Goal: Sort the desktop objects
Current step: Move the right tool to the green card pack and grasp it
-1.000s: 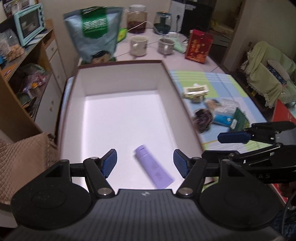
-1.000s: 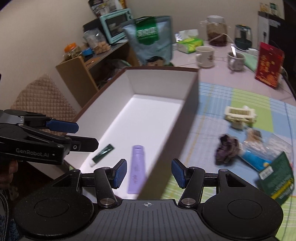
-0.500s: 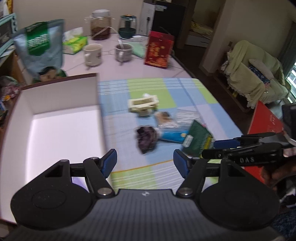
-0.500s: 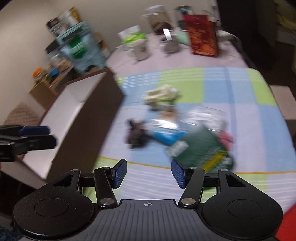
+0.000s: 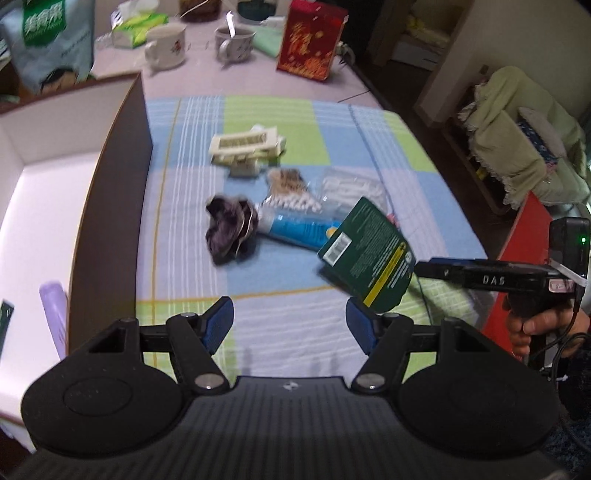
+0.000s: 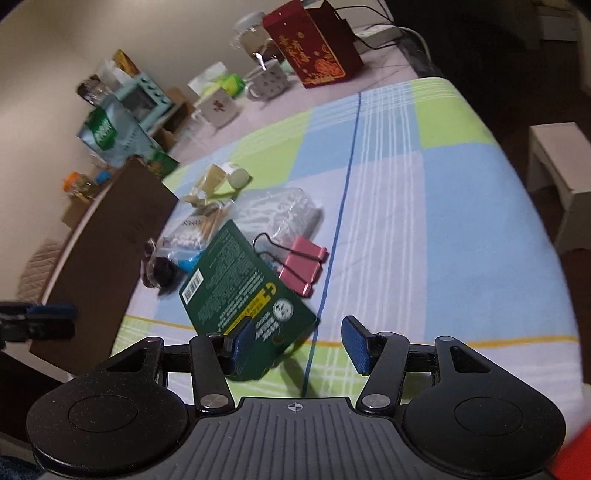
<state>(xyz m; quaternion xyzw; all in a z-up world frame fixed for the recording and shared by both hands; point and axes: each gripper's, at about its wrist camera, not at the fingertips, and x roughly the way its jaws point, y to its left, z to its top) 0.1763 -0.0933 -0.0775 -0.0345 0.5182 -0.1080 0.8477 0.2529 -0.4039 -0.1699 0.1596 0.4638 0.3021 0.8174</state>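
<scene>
My left gripper (image 5: 289, 326) is open and empty above the checked cloth (image 5: 295, 122), beside the brown box (image 5: 110, 206). In the box lie a purple tube (image 5: 53, 317) and a dark green tube (image 5: 5, 321). On the cloth a pile holds a dark scrunchie (image 5: 231, 229), a blue tube (image 5: 295, 230), a green card packet (image 5: 365, 254), a cotton swab bag (image 5: 347, 188) and a cream holder (image 5: 245, 146). My right gripper (image 6: 299, 341) is open, its left pad over the near corner of the green packet (image 6: 243, 284). A pink binder clip (image 6: 303, 266) lies just beyond.
Two mugs (image 5: 166, 46), a red box (image 5: 312, 38), a tissue pack (image 5: 135, 31) and a teal bag (image 5: 48, 40) stand at the back of the table. A hand (image 5: 535, 328) holds the right gripper at the table's right edge. A draped chair (image 5: 524, 147) stands to the right.
Both grippers swung right, from over the box to the pile on the cloth. The right one came close over the green packet. Both stayed open.
</scene>
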